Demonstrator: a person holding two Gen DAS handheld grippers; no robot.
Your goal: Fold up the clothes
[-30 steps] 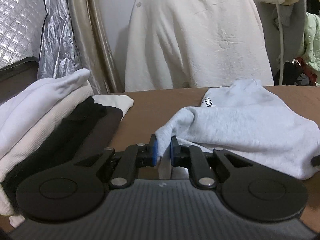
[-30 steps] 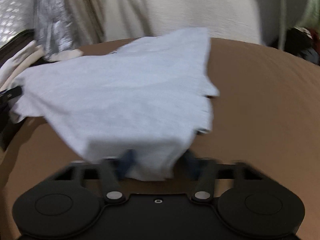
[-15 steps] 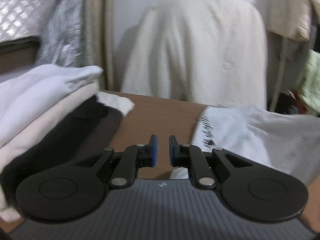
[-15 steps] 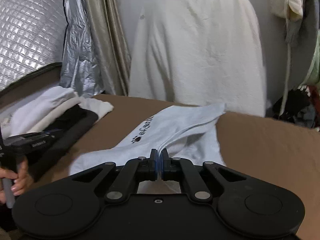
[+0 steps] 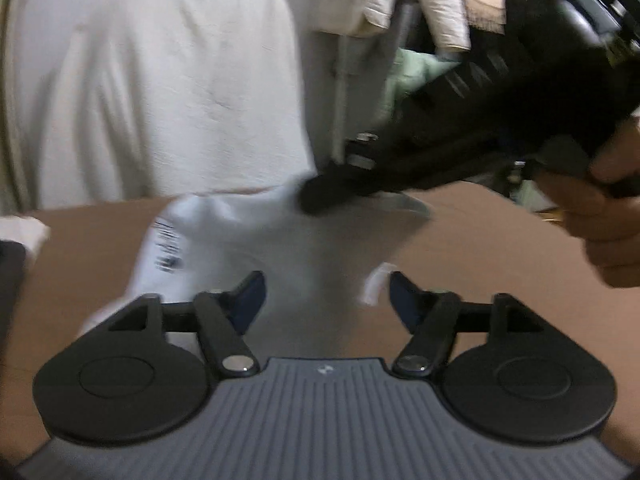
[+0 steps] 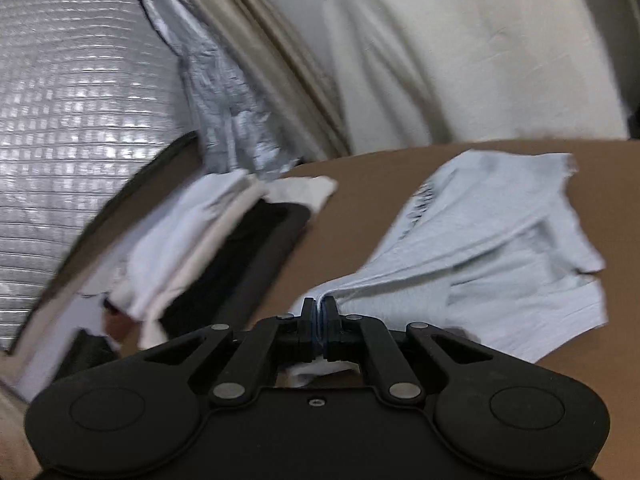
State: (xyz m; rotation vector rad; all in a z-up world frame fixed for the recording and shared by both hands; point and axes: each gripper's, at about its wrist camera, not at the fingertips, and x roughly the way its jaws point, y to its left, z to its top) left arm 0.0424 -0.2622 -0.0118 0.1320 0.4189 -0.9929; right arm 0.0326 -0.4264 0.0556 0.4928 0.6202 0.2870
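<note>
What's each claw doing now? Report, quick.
Left claw: jaws just opened, gripping nothing.
Right claw: shut on the light grey shirt.

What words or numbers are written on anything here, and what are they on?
Dark print on the light grey shirt: there are letters along its edge, but they are too blurred to read in either view.
Small pale mark on the left gripper body: too small to read.
Nothing else shows writing.

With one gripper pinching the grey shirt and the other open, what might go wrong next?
1. The right gripper pinches only a thin edge of the grey shirt; it may slip out.
2. The left gripper, jaws just opened and holding nothing, leaves the shirt one-sided; the fold may skew.
3. The dragged shirt could catch the folded stack.
</note>
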